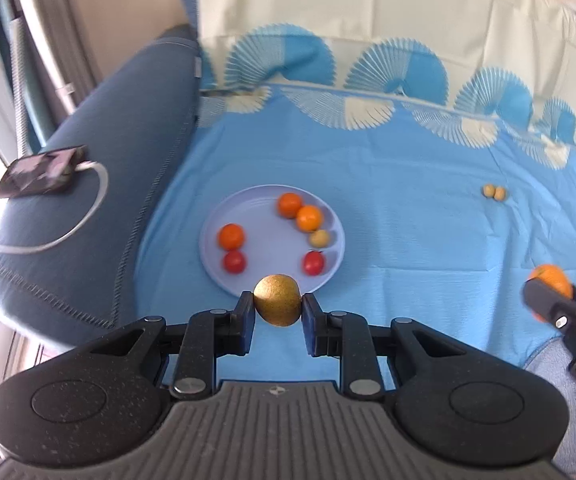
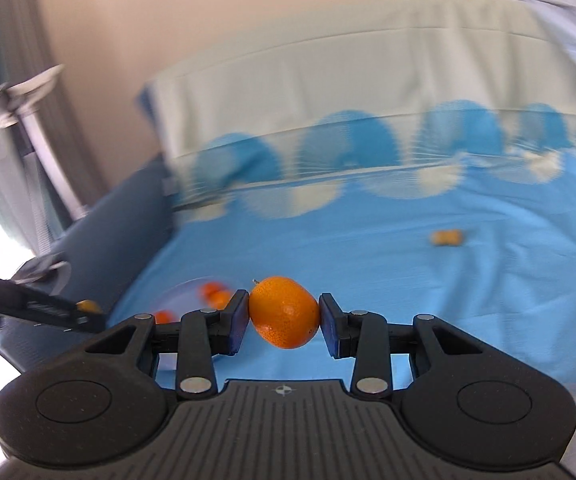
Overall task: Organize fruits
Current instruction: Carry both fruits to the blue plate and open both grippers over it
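Left wrist view: the left gripper points steeply down over the near rim of the plate, its two blue pads clamped on either side of a small golden-brown fruit held clear of the cloth. At the right edge of the same view the right gripper enters from the side, tilted, with an orange fruit between its fingers.

Right wrist view: the right gripper points at a shallower downward angle, its pads pressed against both sides of the orange fruit, which has a short stalk at the top. The left gripper shows at the left edge as a dark bar with the golden-brown fruit at its tip.

Surface: a light blue bedsheet with a border of blue and cream fan shapes covers the bed. The pale blue plate lies on it and carries three orange fruits, two red fruits and one small yellowish fruit. Two small tan fruits lie touching each other on the sheet, well apart from the plate.

Room: a dark blue cushion borders the sheet on the left, bearing a phone with a white cable. A cream pillow stands at the far side against a beige wall.
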Demonstrator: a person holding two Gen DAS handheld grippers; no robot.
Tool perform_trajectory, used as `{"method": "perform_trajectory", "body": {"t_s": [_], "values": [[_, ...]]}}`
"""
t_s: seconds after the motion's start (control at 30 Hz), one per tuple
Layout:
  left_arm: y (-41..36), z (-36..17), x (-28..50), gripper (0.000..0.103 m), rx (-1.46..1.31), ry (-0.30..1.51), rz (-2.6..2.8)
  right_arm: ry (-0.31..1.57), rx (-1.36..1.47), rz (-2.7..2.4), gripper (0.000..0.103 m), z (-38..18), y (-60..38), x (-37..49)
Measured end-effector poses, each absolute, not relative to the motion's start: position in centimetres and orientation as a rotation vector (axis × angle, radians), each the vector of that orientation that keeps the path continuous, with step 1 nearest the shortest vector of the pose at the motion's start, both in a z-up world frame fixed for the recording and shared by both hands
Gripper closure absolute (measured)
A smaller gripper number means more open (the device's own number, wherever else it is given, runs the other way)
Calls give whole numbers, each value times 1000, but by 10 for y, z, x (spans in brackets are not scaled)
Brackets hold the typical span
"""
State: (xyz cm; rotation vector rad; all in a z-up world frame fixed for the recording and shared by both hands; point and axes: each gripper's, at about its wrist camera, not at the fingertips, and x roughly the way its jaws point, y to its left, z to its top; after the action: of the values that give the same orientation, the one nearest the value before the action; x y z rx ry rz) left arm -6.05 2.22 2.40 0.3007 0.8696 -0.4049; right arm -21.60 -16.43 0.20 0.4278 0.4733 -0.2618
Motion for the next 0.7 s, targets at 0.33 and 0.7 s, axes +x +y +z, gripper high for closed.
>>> {"method": "perform_trajectory", "body": {"t_s": [0.33, 0.7], "values": [[74, 31, -85, 76, 184, 852, -421, 509, 261, -154, 63, 27, -92, -217], [84, 30, -79, 76, 146, 852, -434, 519, 209, -161, 63, 31, -84, -216]]}}
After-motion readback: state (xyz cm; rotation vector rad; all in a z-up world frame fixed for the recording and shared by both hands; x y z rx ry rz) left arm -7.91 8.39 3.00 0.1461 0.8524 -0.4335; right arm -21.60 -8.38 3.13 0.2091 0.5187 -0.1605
